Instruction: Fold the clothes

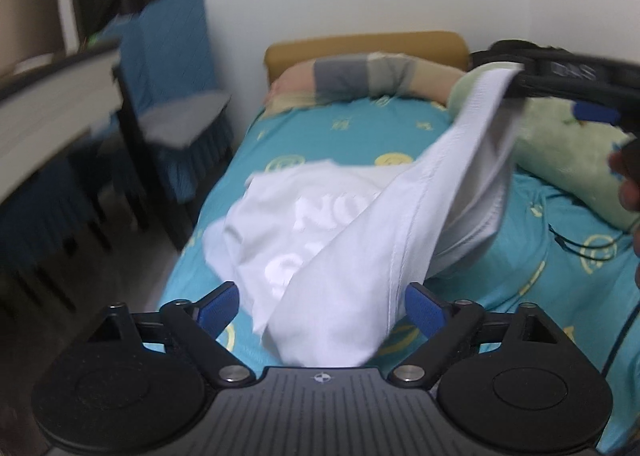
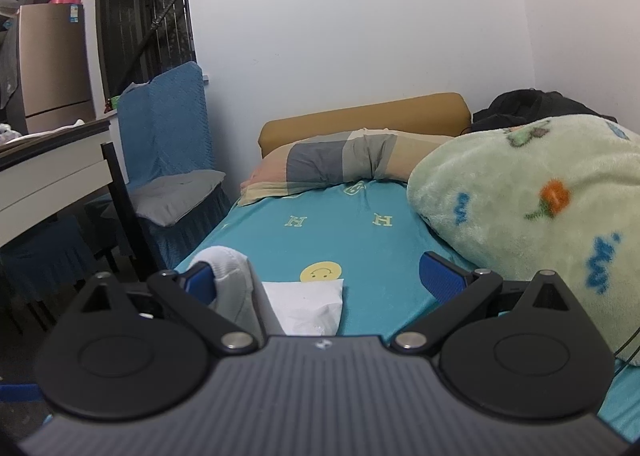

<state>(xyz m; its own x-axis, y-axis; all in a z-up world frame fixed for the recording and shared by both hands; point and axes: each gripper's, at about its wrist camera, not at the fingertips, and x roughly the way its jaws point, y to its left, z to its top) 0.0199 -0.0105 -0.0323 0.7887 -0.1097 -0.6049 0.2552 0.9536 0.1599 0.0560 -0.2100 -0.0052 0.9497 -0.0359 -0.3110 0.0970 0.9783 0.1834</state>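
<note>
A white T-shirt (image 1: 312,240) with pale lettering lies on the teal bedsheet (image 1: 332,127). One edge of it is lifted up to the upper right, where it hangs over my right gripper (image 1: 532,87). My left gripper (image 1: 322,310) is open, its blue pads either side of the shirt's near fold, not clamping it. In the right wrist view my right gripper (image 2: 324,280) has its jaws wide apart; shirt fabric (image 2: 236,276) drapes over the left finger and a white corner (image 2: 308,304) lies below.
A green fleece blanket (image 2: 532,207) is piled on the bed's right side. A pillow (image 2: 340,163) and tan headboard (image 2: 360,115) are at the far end. A blue-covered chair (image 2: 168,159) and a desk (image 2: 48,167) stand left of the bed.
</note>
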